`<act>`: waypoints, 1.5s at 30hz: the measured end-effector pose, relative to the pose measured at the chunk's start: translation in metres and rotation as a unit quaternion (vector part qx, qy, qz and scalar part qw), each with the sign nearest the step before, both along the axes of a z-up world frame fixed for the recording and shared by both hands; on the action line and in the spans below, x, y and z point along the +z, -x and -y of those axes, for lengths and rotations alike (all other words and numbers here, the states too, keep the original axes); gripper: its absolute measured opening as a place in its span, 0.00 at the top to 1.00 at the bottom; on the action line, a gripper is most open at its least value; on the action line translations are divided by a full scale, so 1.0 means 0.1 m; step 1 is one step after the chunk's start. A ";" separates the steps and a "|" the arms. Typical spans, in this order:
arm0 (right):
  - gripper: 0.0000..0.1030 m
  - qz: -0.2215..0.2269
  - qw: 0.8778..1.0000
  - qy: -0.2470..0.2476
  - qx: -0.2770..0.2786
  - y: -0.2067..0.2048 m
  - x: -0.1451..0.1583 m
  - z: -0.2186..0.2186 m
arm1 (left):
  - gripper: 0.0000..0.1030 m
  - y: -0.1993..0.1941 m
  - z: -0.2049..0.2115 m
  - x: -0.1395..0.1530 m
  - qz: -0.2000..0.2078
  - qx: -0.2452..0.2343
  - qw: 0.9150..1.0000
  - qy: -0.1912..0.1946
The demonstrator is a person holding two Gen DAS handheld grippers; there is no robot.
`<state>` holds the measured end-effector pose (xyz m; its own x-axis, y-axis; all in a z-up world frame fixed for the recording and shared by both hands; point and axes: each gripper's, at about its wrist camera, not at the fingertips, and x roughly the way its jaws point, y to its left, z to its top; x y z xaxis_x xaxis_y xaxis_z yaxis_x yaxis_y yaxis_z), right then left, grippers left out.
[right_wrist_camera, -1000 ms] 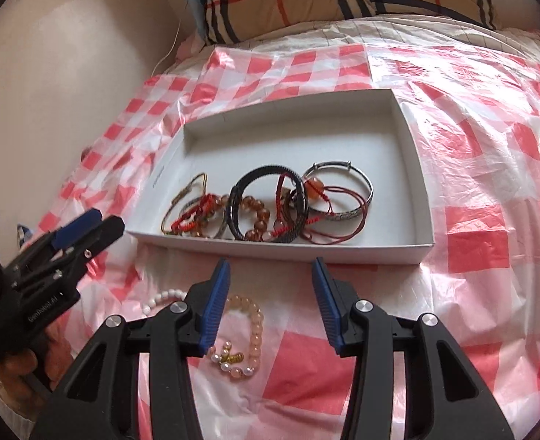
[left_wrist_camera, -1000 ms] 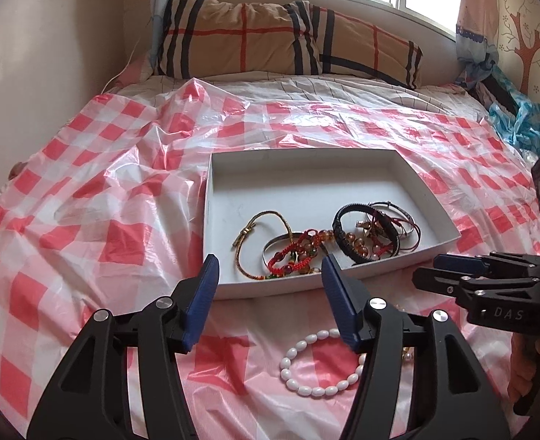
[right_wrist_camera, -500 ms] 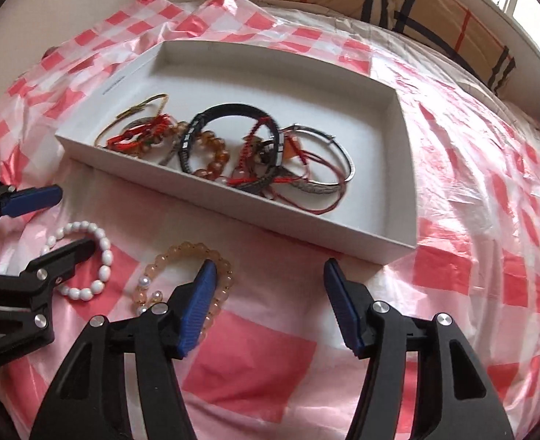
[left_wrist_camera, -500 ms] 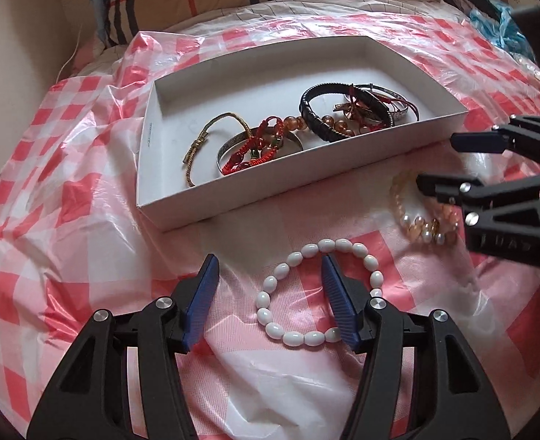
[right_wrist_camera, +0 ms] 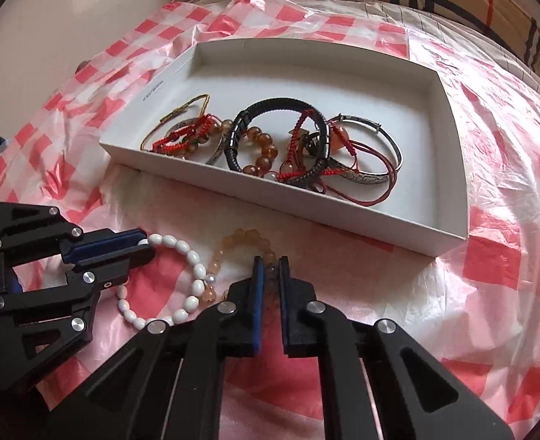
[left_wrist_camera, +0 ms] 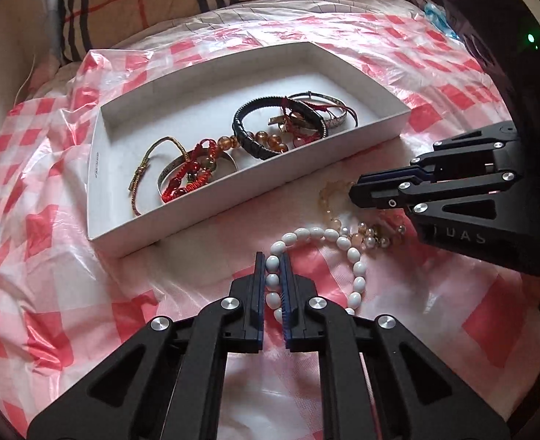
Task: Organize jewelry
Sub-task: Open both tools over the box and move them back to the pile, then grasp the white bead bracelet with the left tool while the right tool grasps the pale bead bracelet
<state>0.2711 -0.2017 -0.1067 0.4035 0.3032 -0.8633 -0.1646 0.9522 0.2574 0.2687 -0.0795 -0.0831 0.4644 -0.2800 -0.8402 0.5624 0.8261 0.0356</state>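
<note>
- White oval-bead bracelet (left_wrist_camera: 347, 253) lies on the red-and-white checked plastic sheet (left_wrist_camera: 50, 256), just in front of the shallow white cardboard tray (left_wrist_camera: 233, 190); our left gripper (left_wrist_camera: 272, 260) has closed on its near-left stretch, beads pinched between the pads.
- Amber translucent bead bracelet (right_wrist_camera: 240, 242) sits beside it; our right gripper (right_wrist_camera: 269, 262) is closing on its near side, beads between the jaws.
- We judge both should lift straight up first: the two bracelets touch and could snag.
- We should clear the tray's near wall, then release over its bare far floor, away from the tangled bangles and cords (right_wrist_camera: 306, 146).
</note>
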 end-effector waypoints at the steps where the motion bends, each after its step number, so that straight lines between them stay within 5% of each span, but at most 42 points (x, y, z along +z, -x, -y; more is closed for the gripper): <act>1: 0.92 -0.003 1.000 -0.007 -0.009 -0.01 0.00 0.03 | 0.93 -0.02 -0.02 0.00 -0.001 0.007 1.000 0.003; 3: 0.85 -0.016 1.000 -0.003 -0.012 -0.03 -0.04 0.06 | 0.85 -0.06 -0.02 -0.04 -0.013 0.013 1.000 0.002; 6: 0.80 -0.012 1.000 0.019 0.000 -0.03 -0.06 0.00 | 0.49 -0.06 0.03 -0.11 -0.003 0.016 1.000 -0.020; 8: 0.81 -0.005 0.999 0.039 0.013 -0.02 -0.07 -0.06 | 0.50 -0.06 0.07 -0.16 0.001 0.013 0.999 -0.033; 10: 0.91 -0.009 0.999 0.025 0.018 -0.03 -0.08 -0.06 | 0.77 -0.07 0.09 -0.16 -0.015 0.003 1.000 -0.024; 12: 0.92 -0.015 1.000 -0.005 0.014 -0.03 -0.08 0.00 | 0.93 -0.08 0.09 -0.12 -0.024 0.000 1.000 -0.016; 16: 0.92 -0.023 0.993 -0.120 0.003 -0.02 0.01 0.15 | 0.93 -0.14 -0.07 0.00 -0.039 0.015 0.998 0.044; 20: 0.92 0.003 0.974 -0.228 -0.012 0.02 0.20 0.32 | 0.93 -0.15 -0.25 0.32 -0.008 0.024 0.990 0.138; 28: 0.92 0.113 0.937 -0.327 -0.049 0.16 0.69 0.58 | 0.93 -0.09 -0.47 0.73 0.064 0.062 0.970 0.226; 36: 0.92 0.168 0.910 -0.370 -0.079 0.22 0.88 0.83 | 0.93 -0.05 -0.53 0.91 0.103 0.086 0.960 0.245; 45: 0.92 0.177 0.899 -0.390 -0.089 0.20 0.90 0.90 | 0.93 0.00 -0.48 0.95 0.136 0.096 0.960 0.224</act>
<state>0.2510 -0.2914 -0.0169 0.7128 0.6648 -0.2235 -0.2312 0.5236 0.8200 0.2692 -0.0317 0.0115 0.7293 -0.4720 -0.4954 0.4180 0.8805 -0.2237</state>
